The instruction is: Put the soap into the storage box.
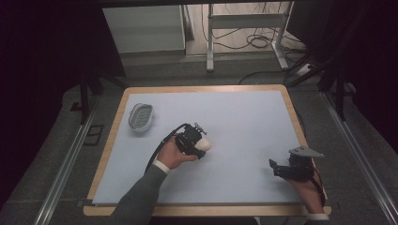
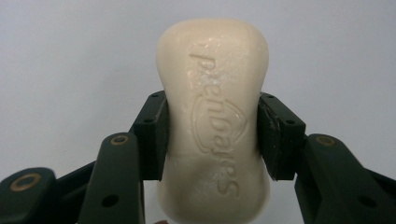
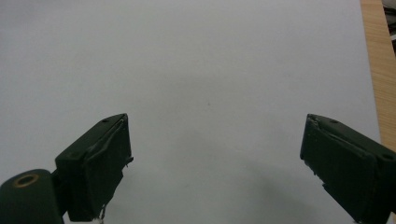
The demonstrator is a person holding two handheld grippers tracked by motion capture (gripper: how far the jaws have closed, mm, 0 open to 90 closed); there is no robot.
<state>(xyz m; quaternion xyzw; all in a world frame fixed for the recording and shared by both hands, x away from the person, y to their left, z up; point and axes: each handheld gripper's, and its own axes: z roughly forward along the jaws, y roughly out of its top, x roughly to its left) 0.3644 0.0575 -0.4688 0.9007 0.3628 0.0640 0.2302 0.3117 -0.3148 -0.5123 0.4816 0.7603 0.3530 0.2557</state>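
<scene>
Left tongs (image 2: 212, 135) clenched on soap (image 2: 215, 121), held mid-tabletop (image 1: 244, 117), well apart from dish (image 1: 141, 116). Right tongs (image 3: 215, 163) released, empty. Could slip free: slick, waisted bar pinched only at its narrow middle.

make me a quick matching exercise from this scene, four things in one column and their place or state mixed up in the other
Things:
1. bar of soap
2. soap dish
3. left gripper
4. right gripper

Place or state:
A. open, nothing between its jaws
B. empty, at the mat's far left
C. shut on something
D. cream, clamped between two black jaws

Pairs: 1-D, 2-B, 3-C, 4-A
</scene>
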